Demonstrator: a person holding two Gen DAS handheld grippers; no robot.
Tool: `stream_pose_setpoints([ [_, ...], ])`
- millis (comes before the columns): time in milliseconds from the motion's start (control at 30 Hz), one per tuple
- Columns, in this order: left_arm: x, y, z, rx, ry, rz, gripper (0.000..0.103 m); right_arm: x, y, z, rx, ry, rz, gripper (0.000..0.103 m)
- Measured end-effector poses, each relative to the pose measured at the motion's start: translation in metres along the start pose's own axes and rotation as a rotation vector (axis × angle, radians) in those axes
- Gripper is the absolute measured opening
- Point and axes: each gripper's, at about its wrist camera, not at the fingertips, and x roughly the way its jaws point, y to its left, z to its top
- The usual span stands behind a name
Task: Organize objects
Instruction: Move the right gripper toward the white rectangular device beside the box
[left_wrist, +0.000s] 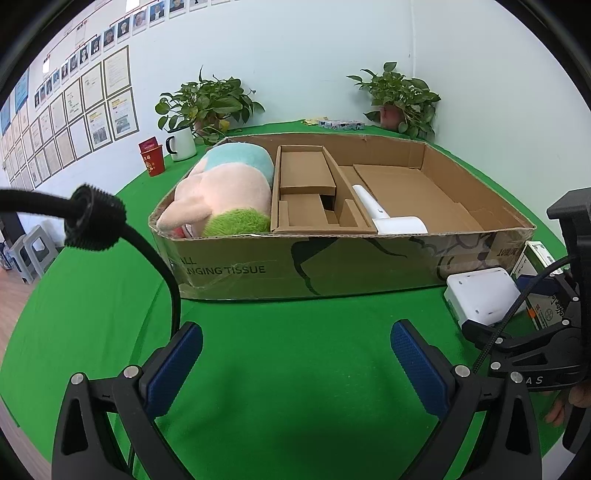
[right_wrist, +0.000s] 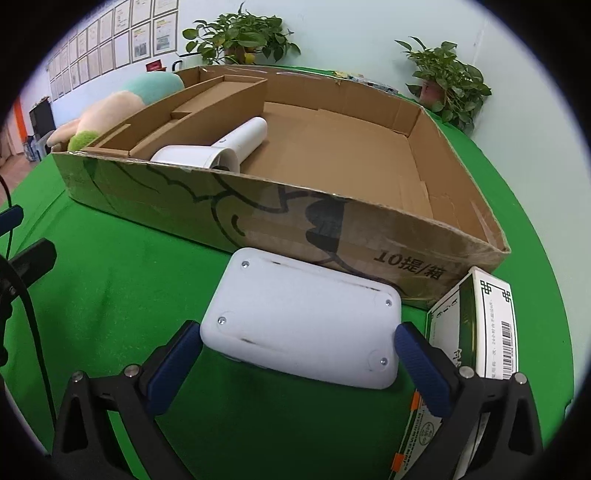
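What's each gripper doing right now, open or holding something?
Left gripper: open, holding nothing.
Right gripper: open around the white device; contact cannot be told.

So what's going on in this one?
A person with a claw in each hand is packing things into a big cardboard box on a green table. A plush toy and a white hair dryer already lie inside. The right claw is open around a white plastic device in front of the box, its pads not yet squeezing it, with a green-and-white carton beside it. The left claw hangs open over bare cloth, holding nothing.
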Motion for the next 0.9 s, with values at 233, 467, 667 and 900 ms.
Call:
stream_pose_setpoints([
  [233,0.002,0.007,0.001,-0.012,0.001,0.002,0.102,-0.007,0.011,0.001,0.011,-0.042,0.073,0.1],
  [467,0.004,0.013,0.0,-0.022,0.008,0.006,0.103,-0.008,0.008,-0.002,0.021,-0.056,0.065,0.097],
  [667,0.005,0.012,-0.001,-0.027,0.008,0.002,0.103,-0.002,-0.019,0.002,0.091,-0.029,0.086,0.103],
  [900,0.005,0.007,-0.003,-0.01,0.012,-0.001,0.103,-0.001,-0.015,0.008,0.107,-0.055,0.104,0.101],
])
